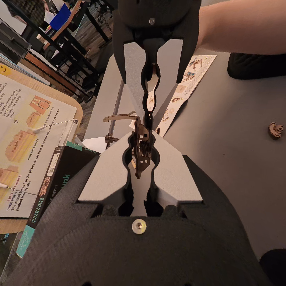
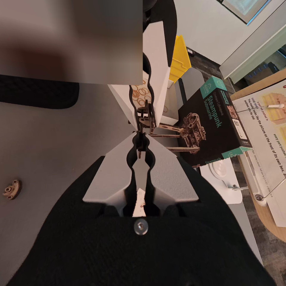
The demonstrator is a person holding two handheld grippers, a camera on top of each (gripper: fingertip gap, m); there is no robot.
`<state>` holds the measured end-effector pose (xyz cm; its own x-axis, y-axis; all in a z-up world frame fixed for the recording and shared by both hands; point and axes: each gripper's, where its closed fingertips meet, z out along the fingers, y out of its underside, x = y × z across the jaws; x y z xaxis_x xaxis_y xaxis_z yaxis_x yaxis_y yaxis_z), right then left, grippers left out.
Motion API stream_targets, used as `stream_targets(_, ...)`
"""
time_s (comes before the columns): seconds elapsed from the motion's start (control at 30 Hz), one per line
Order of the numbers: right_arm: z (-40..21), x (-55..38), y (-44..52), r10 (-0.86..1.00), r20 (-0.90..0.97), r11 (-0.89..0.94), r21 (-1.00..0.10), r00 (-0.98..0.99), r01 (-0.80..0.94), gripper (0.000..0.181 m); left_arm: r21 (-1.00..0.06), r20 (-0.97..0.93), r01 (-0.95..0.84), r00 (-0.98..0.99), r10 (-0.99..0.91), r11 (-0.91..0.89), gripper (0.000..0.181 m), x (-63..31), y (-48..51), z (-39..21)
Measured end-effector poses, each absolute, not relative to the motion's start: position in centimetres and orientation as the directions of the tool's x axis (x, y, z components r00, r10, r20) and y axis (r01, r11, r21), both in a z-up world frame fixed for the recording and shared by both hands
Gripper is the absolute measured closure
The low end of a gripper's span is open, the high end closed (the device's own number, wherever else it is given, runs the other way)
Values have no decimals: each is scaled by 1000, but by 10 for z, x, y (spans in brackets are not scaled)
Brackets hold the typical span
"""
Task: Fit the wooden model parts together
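Printed text stands on a black and teal box (image 2: 215, 123) at 2 o'clock in the right wrist view, with a white code label on its side (image 1: 53, 167). An instruction sheet (image 1: 31, 139) at 9 o'clock in the left wrist view carries black and red lines beside pictures. A booklet (image 1: 193, 80) at 1 o'clock bears small print, too fine to read.

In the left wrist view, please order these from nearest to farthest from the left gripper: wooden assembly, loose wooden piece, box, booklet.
1. Wooden assembly: between the left gripper fingers.
2. Box: left, beside the gripper body.
3. Loose wooden piece on the table, far right, and booklet, ahead right: too close to call.
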<state>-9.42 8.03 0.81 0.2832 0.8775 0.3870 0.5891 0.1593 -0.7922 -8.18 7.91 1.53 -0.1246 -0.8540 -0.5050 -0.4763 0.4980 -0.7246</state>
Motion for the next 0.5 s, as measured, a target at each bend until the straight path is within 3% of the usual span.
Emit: stream_targets(0.5, 18, -99, 75, 894, 360, 193, -848, 268, 494, 180, -760, -491, -429, -114, -864, 489, 161, -83, 73, 29)
